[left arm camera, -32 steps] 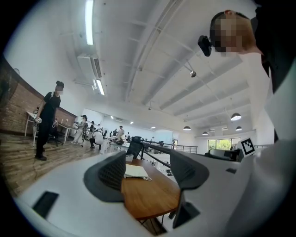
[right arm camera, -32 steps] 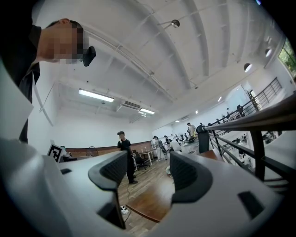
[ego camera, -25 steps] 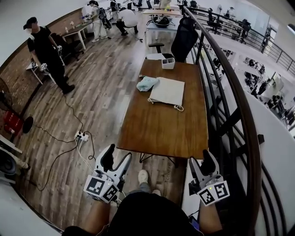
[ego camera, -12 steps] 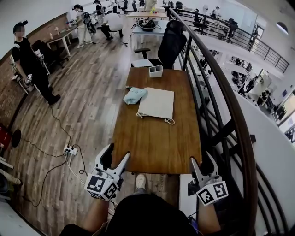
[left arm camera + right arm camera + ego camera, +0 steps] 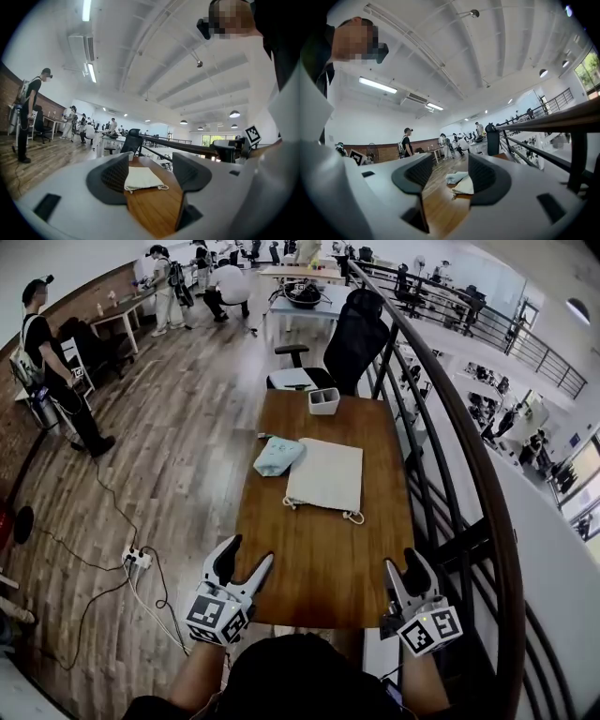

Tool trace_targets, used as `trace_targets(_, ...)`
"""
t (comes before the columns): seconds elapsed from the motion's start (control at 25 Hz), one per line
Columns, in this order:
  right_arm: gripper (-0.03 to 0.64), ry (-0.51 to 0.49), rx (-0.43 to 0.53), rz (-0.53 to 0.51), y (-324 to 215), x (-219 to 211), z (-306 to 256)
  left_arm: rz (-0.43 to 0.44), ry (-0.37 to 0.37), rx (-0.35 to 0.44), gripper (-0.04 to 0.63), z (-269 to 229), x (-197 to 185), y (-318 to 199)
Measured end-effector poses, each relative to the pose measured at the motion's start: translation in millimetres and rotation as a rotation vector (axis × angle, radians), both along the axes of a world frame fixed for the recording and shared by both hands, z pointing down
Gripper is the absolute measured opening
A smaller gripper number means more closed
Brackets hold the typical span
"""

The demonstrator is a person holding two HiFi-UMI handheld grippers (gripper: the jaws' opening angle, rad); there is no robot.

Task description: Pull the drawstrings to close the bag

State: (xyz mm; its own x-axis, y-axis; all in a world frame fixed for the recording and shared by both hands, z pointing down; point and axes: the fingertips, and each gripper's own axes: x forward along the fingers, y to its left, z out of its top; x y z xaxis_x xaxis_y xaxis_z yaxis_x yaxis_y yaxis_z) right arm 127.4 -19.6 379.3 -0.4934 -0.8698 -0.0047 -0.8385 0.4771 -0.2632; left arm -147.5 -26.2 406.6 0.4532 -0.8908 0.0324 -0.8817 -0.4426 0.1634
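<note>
The task is being judged as barely begun. The flat cream fabric drawstring bag (image 5: 325, 476) is lying untouched on the brown wooden tabletop (image 5: 319, 563), well apart from both claws, toward twelve o'clock. Its drawstrings (image 5: 353, 517) are trailing slack along its six o'clock edge and are yet to be gripped and pulled. The left claw (image 5: 249, 554) is being held open and empty at the near edge. The jaws of the right claw (image 5: 405, 563) have just been closing, but they are standing apart with nothing between them.

Being counted:
- one bag, with two drawstrings showing as loops
- one crumpled pale-blue cloth (image 5: 279, 456) at the bag's nine o'clock
- one small white tub (image 5: 323, 400) at its twelve o'clock
- two claws
</note>
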Motion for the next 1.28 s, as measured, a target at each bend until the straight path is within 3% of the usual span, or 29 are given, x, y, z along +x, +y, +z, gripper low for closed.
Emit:
trace_targets(0.56, 0.225, 0.047, -0.131, 0.001, -52, -37, 53, 0.036, -0.02, -0.122, 0.295, 53, -24, -53)
trace_targets(1.28, 0.212, 0.059, -0.29, 0.001, -94, -14, 127, 0.036, -0.036, -0.334, 0.287, 142, 13, -118)
